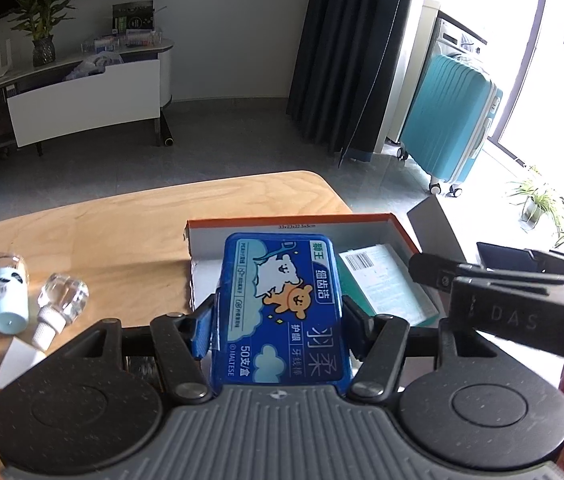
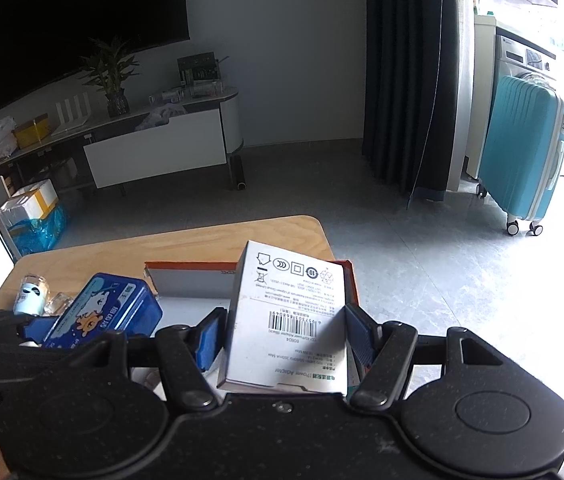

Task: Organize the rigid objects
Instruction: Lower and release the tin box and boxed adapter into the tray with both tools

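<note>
My left gripper (image 1: pixel 278 320) is shut on a blue floss-pick tin (image 1: pixel 280 312) with a cartoon bear on its lid, held above the near edge of an orange-rimmed cardboard box (image 1: pixel 362 218). A green and white packet (image 1: pixel 390 284) lies inside that box. My right gripper (image 2: pixel 282 336) is shut on a white power adapter carton (image 2: pixel 288 320), its barcode side facing up, over the same box (image 2: pixel 350 280). The blue tin (image 2: pixel 102 312) shows at the left of the right wrist view. In the left wrist view the right gripper's body fills the right side.
Two small bottles lie on the wooden table (image 1: pixel 102 232) to the left: one white-capped with a printed label (image 1: pixel 8 292), one clear (image 1: pixel 62 304). A white card (image 1: pixel 18 360) lies near them. A teal suitcase (image 1: pixel 450 120) stands on the floor beyond.
</note>
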